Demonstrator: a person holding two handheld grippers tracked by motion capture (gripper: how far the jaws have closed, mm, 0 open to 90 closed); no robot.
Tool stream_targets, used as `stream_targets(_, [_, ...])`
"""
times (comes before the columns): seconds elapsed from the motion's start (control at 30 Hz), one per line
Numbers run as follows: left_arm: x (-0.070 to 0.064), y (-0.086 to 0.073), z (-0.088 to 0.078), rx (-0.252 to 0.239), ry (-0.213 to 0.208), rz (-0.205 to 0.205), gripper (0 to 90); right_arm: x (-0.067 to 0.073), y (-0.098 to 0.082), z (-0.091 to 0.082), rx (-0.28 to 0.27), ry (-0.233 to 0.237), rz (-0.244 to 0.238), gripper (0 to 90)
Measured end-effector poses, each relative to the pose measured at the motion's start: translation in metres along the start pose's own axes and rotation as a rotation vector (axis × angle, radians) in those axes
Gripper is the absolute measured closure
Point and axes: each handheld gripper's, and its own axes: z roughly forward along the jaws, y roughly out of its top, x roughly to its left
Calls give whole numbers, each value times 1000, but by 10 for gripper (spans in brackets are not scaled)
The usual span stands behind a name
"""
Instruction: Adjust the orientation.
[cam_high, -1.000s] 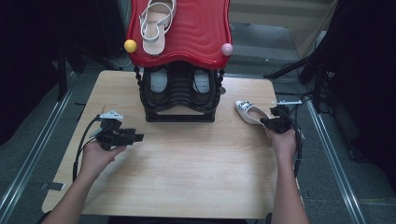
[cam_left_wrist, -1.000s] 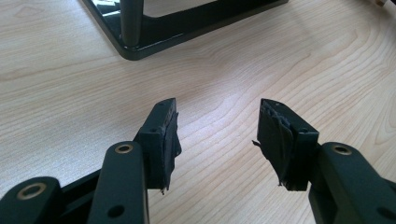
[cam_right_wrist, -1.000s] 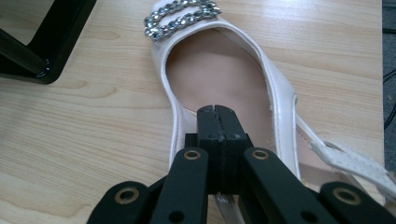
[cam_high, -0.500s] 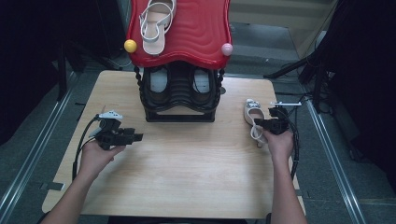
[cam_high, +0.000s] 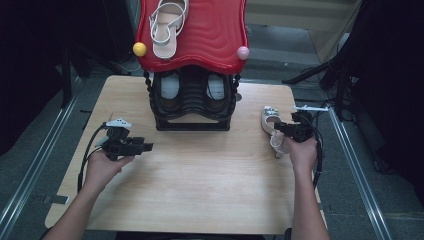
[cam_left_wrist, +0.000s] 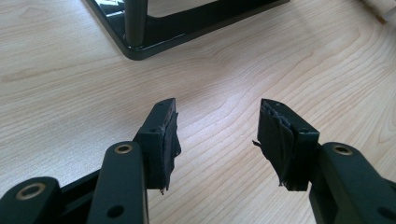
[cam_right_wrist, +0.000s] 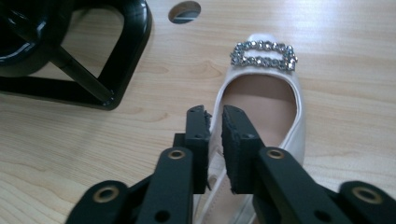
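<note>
- The right gripper (cam_right_wrist: 215, 122) stands over the rim of a cream slingback shoe with a rhinestone buckle (cam_right_wrist: 264, 93). Its jaws have just been easing apart, the rim's thin edge between them, and a slim gap shows beside the pads.
- The shoe (cam_high: 272, 131) lies on the light wooden bench (cam_high: 200, 190) near its right edge, to the right of the black tiered shoe rack (cam_high: 192, 100) with a red wavy top.
- The left gripper (cam_left_wrist: 217, 135) is spread wide over bare wood, nothing between its jaws, just off the rack's base.
</note>
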Motion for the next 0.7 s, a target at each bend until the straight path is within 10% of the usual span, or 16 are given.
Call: stream_targets(0.7, [-2,-1,-1,-4,-1,4,473,-1,-4,42,71,-11,11,790])
